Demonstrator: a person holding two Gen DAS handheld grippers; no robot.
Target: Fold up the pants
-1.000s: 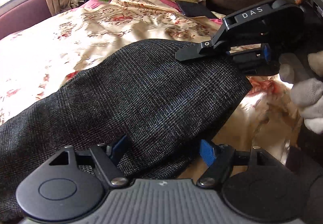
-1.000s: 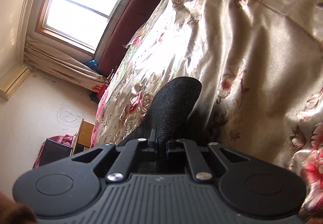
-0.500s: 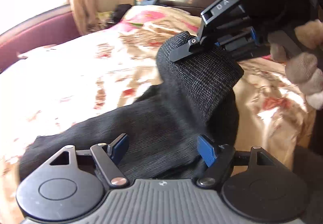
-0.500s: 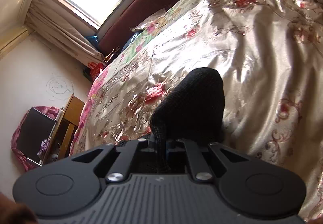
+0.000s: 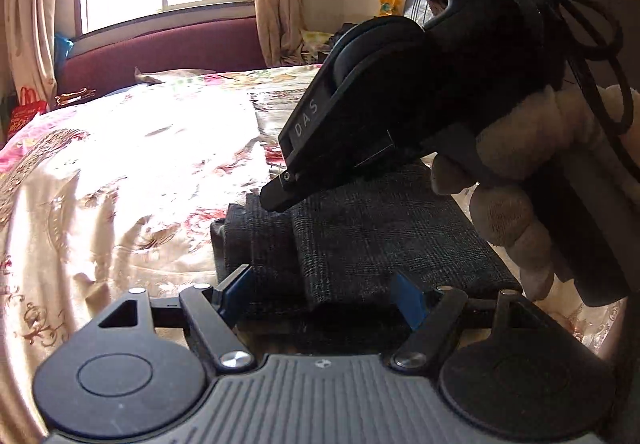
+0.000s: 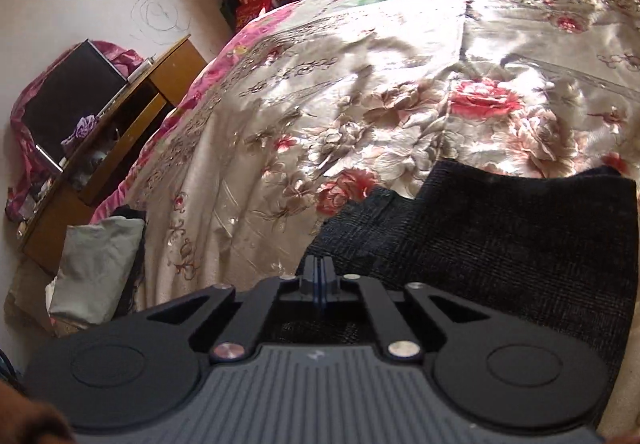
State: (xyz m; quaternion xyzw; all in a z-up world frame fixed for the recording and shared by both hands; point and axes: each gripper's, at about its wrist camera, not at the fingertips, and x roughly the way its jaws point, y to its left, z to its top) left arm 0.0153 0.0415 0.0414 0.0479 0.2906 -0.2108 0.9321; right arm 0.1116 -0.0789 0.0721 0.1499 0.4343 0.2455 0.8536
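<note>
The dark grey checked pants [image 5: 376, 240] lie folded in a flat stack on the floral bedspread [image 5: 120, 164]. My left gripper [image 5: 320, 294] is open, its blue-padded fingers [image 5: 234, 290] on either side of the stack's near edge. My right gripper [image 5: 276, 198], held in a gloved hand, hovers just over the stack's far left part. In the right wrist view the right gripper [image 6: 319, 268] has its jaws closed together with nothing seen between them, at the edge of the pants [image 6: 500, 240].
The bed is covered by the shiny floral bedspread [image 6: 360, 92]. A maroon couch [image 5: 160, 52] and window stand beyond it. A wooden desk [image 6: 132, 116] with a dark box and a grey bundle [image 6: 96, 264] are beside the bed.
The right gripper carried the lifted pant end over and down onto the stack, then let go of the fabric. The pants now lie as a flat folded stack. Both cameras swung round.
</note>
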